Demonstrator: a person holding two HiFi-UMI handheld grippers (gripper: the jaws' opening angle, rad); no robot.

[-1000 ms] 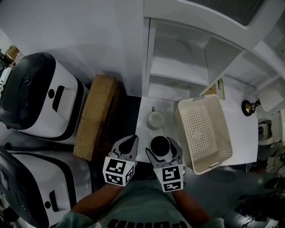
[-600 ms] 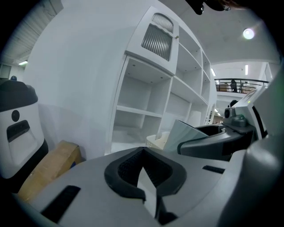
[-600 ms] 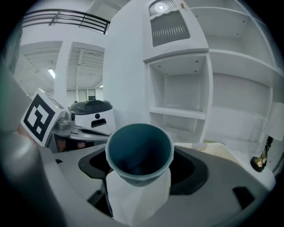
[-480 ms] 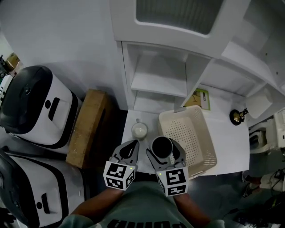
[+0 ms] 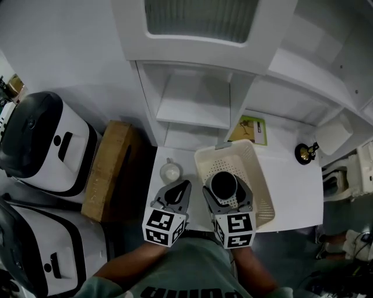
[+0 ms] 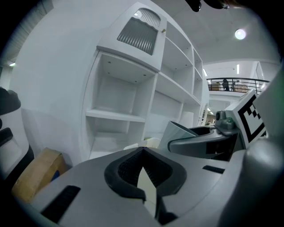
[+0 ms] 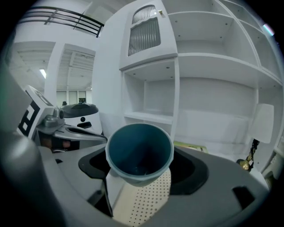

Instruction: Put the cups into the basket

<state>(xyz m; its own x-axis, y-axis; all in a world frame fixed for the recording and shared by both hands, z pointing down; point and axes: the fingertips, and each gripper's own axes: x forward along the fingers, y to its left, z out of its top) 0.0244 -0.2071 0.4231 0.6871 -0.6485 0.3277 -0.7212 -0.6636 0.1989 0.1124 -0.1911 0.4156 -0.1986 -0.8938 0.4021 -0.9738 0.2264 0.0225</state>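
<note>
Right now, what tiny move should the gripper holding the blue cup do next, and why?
Probably lower the right gripper a little, then let go. It grips the blue cup, and the basket shows its dotted floor directly under the cup, so down looks right.

A white table (image 5: 291, 186) stands against white shelves (image 5: 192, 110). Above the shelves is a cabinet door with a ribbed grille (image 5: 198, 17). A green booklet (image 5: 247, 129) lies flat at the back of the table, by the foot of the shelves. To its right sits a small black-and-gold ornament (image 5: 304, 152), near a white box (image 5: 332, 135). Left of the table, a cardboard box (image 5: 106, 169) rests on the floor. Beside it are two white-and-black machines, one (image 5: 41, 139) behind the other (image 5: 41, 250).
</note>
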